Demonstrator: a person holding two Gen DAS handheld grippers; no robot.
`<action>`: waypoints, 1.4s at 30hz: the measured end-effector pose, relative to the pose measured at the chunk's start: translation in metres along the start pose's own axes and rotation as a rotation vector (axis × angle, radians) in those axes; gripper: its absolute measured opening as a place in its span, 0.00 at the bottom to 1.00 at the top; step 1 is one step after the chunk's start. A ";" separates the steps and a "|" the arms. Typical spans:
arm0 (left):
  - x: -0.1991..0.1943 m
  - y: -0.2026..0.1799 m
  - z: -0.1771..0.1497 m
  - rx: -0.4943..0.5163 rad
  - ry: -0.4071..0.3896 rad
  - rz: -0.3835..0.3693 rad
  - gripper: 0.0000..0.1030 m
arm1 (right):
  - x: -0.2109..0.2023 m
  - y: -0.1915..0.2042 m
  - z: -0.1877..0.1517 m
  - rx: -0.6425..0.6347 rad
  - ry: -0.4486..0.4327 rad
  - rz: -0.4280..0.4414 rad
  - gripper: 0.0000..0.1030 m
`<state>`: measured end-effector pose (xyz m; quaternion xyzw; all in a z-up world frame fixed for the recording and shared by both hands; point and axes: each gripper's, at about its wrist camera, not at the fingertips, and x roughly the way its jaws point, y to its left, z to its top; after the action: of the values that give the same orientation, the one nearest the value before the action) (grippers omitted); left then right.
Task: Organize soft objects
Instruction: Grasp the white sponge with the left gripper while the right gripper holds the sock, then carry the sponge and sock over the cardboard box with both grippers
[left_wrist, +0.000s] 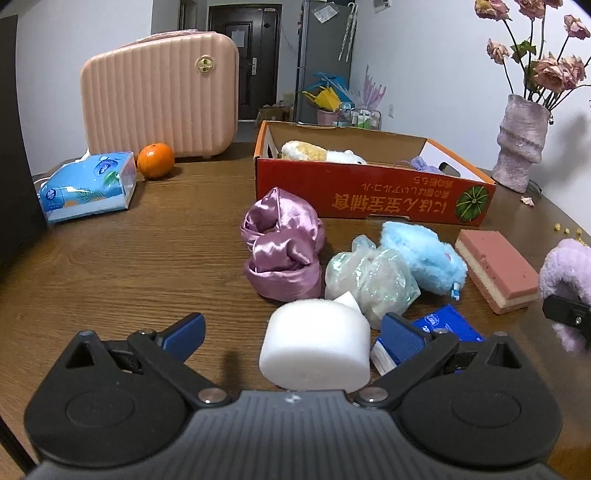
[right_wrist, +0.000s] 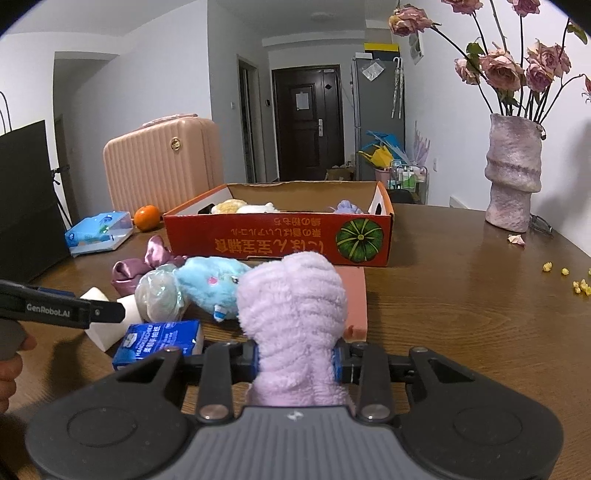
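Your right gripper (right_wrist: 295, 360) had its blue pads clamped tight on a fluffy lilac ribbed plush piece (right_wrist: 291, 306), which bulged up between the fingers at the lower centre of the right wrist view. Your left gripper (left_wrist: 293, 334) stood wide open, its blue fingertips (left_wrist: 186, 330) on either side of a white foam cylinder (left_wrist: 316, 347) at the bottom centre of the left wrist view; the right pad was just beside the foam, the left pad well apart, and neither pressed on it.

Just beyond the foam in that view lay a crumpled iridescent clear plastic bundle (left_wrist: 371, 278), touching a fluffy light-blue plush toy (left_wrist: 423, 260) to its right and a shiny mauve satin cloth bundle (left_wrist: 282, 247) to its left. A small blue tissue packet (left_wrist: 448, 326) lay at the lower right, and a pink-and-cream rectangular sponge (left_wrist: 496, 269) further right.

Behind them, in the upper centre, stood an open red cardboard box with a pumpkin print (left_wrist: 373, 192), holding a cream-and-yellow plush (left_wrist: 303, 149) and a small lilac item. All of it rested on a dark wooden table (left_wrist: 129, 266).

At the upper left stood a pink ribbed hard case (left_wrist: 159, 92), with an orange (left_wrist: 156, 160) and a blue pack of tissues (left_wrist: 88, 184) in front of it. A mottled purple vase of dried pink roses (left_wrist: 522, 142) stood at the upper right.
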<state>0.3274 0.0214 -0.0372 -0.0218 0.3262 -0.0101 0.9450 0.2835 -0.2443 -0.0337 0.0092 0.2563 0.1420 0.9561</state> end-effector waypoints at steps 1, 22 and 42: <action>0.000 0.000 -0.001 -0.001 -0.002 -0.003 1.00 | 0.000 0.000 0.000 -0.001 0.001 -0.001 0.31; -0.009 0.004 -0.003 -0.013 -0.011 -0.083 0.55 | 0.002 0.001 -0.001 -0.002 0.001 0.000 0.32; -0.042 -0.002 0.010 -0.015 -0.146 -0.088 0.55 | -0.003 0.008 0.010 -0.031 -0.039 -0.002 0.32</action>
<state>0.3004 0.0209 -0.0036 -0.0436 0.2550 -0.0475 0.9648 0.2842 -0.2372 -0.0226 -0.0033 0.2353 0.1449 0.9611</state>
